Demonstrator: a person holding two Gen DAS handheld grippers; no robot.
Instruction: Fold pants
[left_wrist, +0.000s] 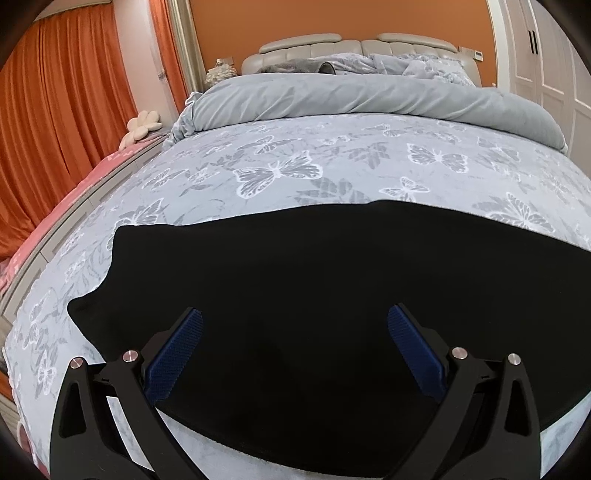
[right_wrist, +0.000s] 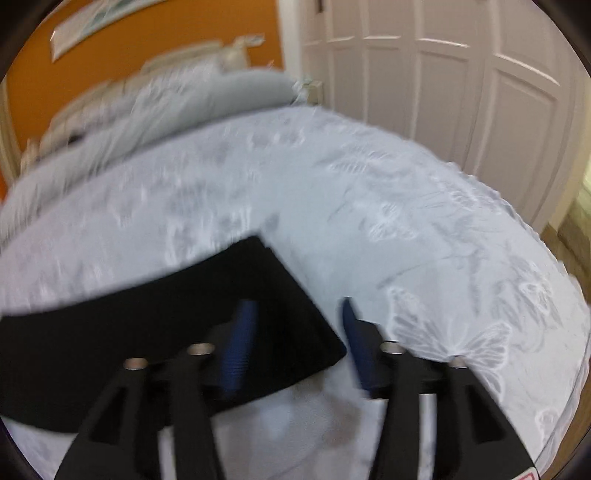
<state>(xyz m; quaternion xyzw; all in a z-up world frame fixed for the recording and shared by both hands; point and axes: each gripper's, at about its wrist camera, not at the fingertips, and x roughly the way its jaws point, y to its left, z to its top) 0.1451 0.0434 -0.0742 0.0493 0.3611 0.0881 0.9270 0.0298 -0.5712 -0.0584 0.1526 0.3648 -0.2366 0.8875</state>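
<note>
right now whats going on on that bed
A person with a gripper in each hand is folding black pants spread flat on a butterfly-print bedspread. The left gripper hovers over the middle of the pants, the right gripper at one straight end; both sets of jaws are open, holding nothing.

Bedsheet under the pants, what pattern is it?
Pale grey-blue bedsheet with white butterflies; clearest in left wrist view.

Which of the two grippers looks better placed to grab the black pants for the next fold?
Probably the right gripper: it is open at the pants' end corner. The left gripper, also open, hovers over the flat middle, away from any edge.
</note>
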